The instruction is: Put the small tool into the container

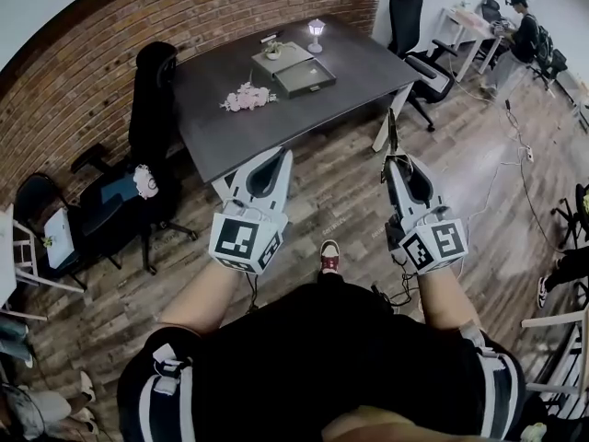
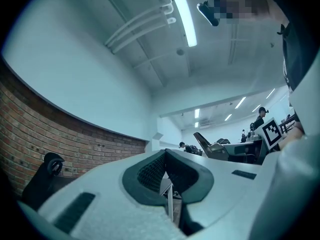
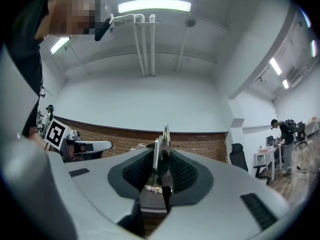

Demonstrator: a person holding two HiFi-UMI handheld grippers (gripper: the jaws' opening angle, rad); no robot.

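I stand on a wooden floor in front of a dark table [image 1: 230, 127]. On the table lies a grey open container [image 1: 306, 77]. My right gripper [image 1: 392, 160] is shut on a thin metal tool [image 1: 391, 132] that sticks out past its tips toward the table's corner. The right gripper view shows the tool [image 3: 159, 159] clamped upright between the dark pads of the right gripper [image 3: 163, 149]. My left gripper [image 1: 283, 155] hangs over the floor near the table's front edge. In the left gripper view, the left gripper [image 2: 166, 153] has its tips together and nothing held.
A small lamp [image 1: 316, 30], a flat grey tray [image 1: 281, 58] and pink flowers [image 1: 247, 98] share the table. Black office chairs stand at the left [image 1: 152, 90] and back right [image 1: 409, 7]. A person sits at a white desk [image 1: 520, 26]. Cables [image 1: 515, 136] trail over the floor.
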